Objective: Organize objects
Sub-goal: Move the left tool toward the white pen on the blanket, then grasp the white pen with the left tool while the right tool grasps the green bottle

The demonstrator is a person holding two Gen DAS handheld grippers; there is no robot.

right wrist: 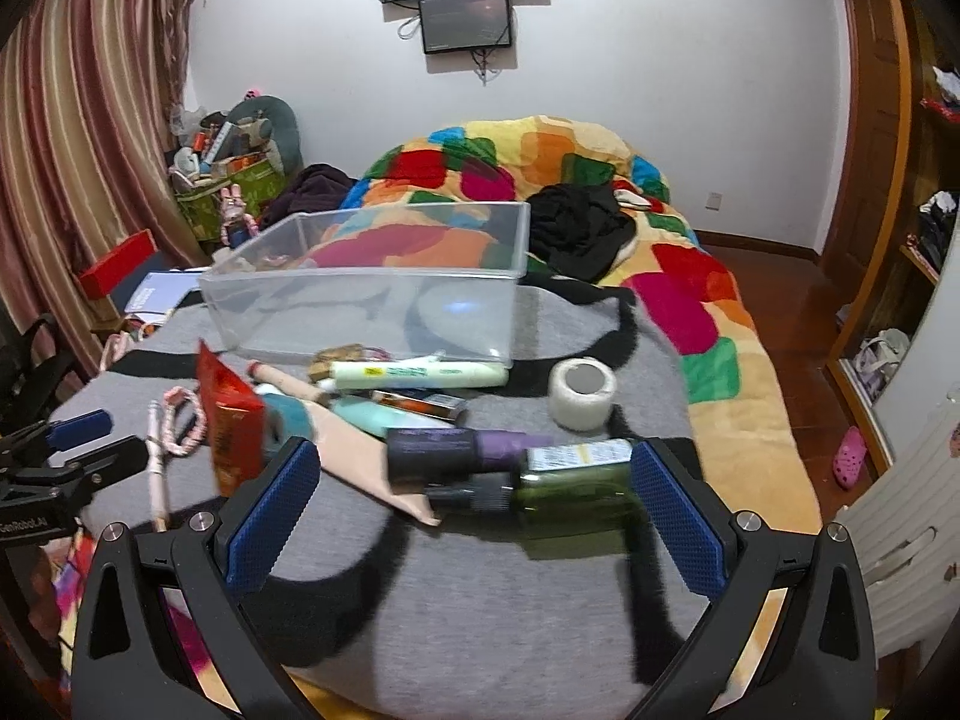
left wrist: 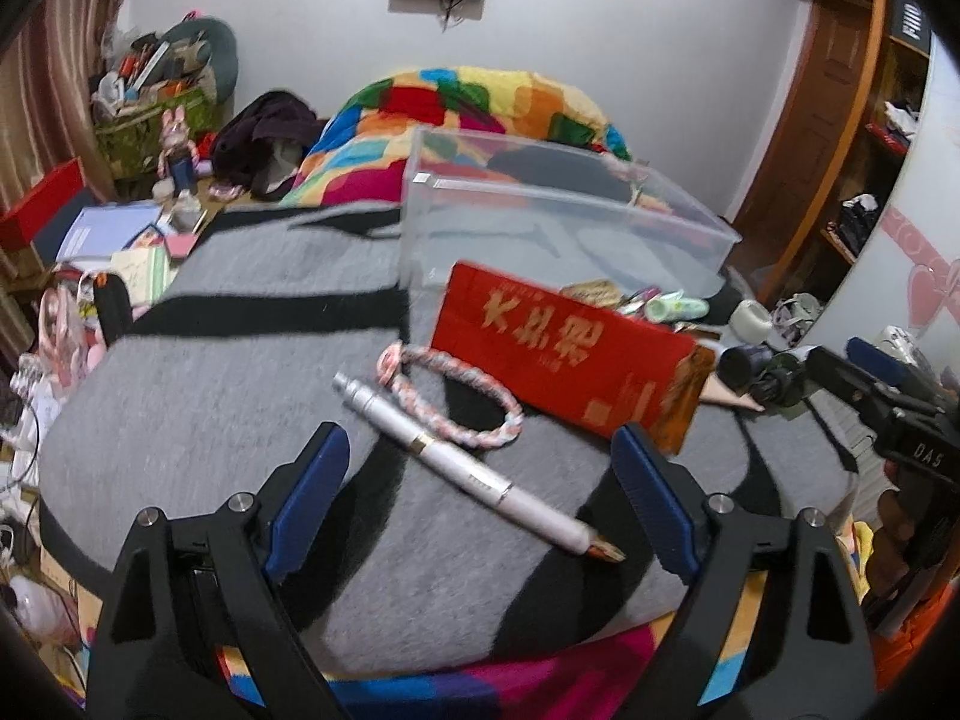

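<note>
A clear plastic bin [left wrist: 564,222] [right wrist: 372,282] stands on a grey and black blanket [left wrist: 240,372]. In front of it lie a red box [left wrist: 558,354] [right wrist: 231,420], a silver pen [left wrist: 468,468], a pink braided bracelet [left wrist: 456,396], a green bottle [right wrist: 570,480], a dark purple tube [right wrist: 456,450], a pale green tube [right wrist: 414,373] and a white tape roll [right wrist: 581,393]. My left gripper [left wrist: 480,492] is open, its fingers either side of the pen. My right gripper [right wrist: 474,504] is open, just before the green bottle; it also shows in the left wrist view [left wrist: 876,384].
A colourful quilt [right wrist: 600,180] with black clothes [right wrist: 582,228] covers the bed behind the bin. Cluttered boxes and a toy rabbit [right wrist: 234,210] stand at the left by the curtain. A wooden shelf [right wrist: 924,210] and door are at the right.
</note>
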